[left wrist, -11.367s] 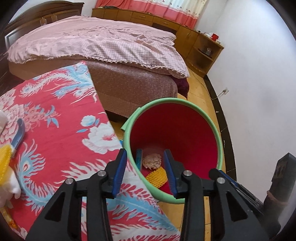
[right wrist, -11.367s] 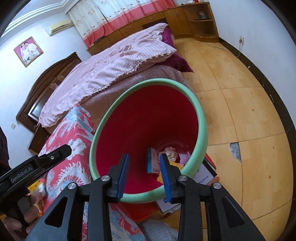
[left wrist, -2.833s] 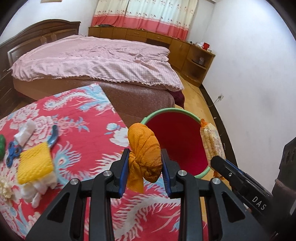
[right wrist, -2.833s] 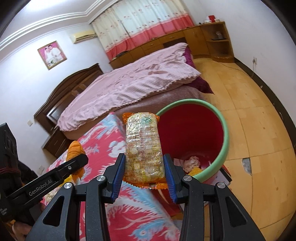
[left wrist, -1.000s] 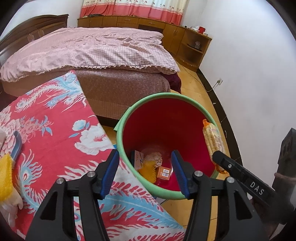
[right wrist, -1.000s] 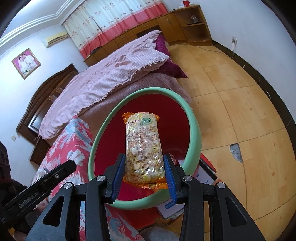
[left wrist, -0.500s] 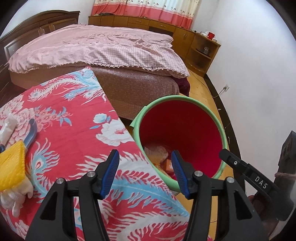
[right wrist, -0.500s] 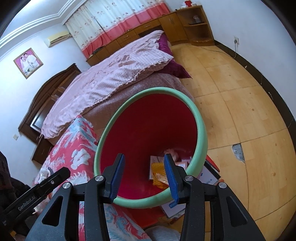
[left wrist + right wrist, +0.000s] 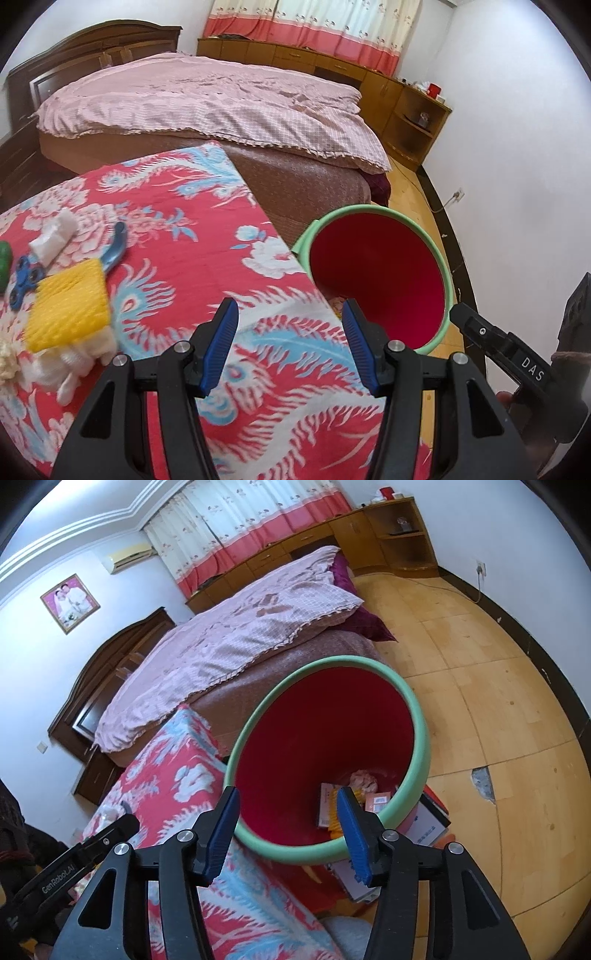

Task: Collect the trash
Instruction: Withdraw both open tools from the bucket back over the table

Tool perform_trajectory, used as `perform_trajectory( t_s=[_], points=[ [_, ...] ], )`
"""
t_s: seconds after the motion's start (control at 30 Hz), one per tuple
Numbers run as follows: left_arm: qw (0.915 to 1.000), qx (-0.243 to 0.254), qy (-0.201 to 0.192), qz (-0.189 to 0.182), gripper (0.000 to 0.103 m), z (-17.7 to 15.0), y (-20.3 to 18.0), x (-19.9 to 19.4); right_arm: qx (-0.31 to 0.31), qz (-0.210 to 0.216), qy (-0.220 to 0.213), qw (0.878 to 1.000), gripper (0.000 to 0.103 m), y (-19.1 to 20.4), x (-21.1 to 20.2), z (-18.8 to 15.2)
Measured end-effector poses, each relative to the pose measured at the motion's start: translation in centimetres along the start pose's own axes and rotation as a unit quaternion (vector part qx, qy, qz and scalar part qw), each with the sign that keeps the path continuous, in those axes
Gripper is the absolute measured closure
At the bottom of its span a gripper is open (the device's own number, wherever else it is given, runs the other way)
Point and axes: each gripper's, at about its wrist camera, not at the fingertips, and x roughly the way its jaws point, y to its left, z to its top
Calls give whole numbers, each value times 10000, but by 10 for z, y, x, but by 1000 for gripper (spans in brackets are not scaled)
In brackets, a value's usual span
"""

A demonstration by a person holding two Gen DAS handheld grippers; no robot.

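Both handheld grippers hang empty over a table draped in a red phoenix-print cloth (image 9: 177, 266) at the foot of a pink-quilted bed (image 9: 207, 99). The left gripper (image 9: 290, 341) has its blue pads parted with nothing between them; ahead of it and to its right stands the red trash bin with a green rim (image 9: 445, 273), on the floor against the table's edge. To the left gripper's left, remaining clutter lies on the cloth: a yellow foam net (image 9: 68, 304) atop white scraps, blue-handled pliers (image 9: 116, 243), a blue fidget spinner (image 9: 22, 275) and a white wad (image 9: 55, 230). The right gripper (image 9: 288, 825) is opening its jaws, nothing between them, directly above the bin's near rim. Just beyond its tips, on the bin's floor, lie a small carton (image 9: 325, 805), an orange packet (image 9: 376, 801) and crumpled paper (image 9: 364, 779).
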Motion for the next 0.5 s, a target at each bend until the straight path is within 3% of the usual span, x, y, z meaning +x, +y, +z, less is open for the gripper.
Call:
perform_trajectory(
  t_s=[0.13, 0.23, 0.5],
  points=[
    [9999, -101, -97, 67, 45, -4, 12, -15, -73, 53, 41, 10000, 46, 12, -4, -7],
    [9996, -177, -166, 138, 45, -7, 21, -27, -120, 113, 83, 9998, 36, 20, -6, -11],
    [9979, -442, -361, 321, 45, -15, 50, -54, -334, 271, 111, 9990, 35, 45, -14, -23]
  ],
)
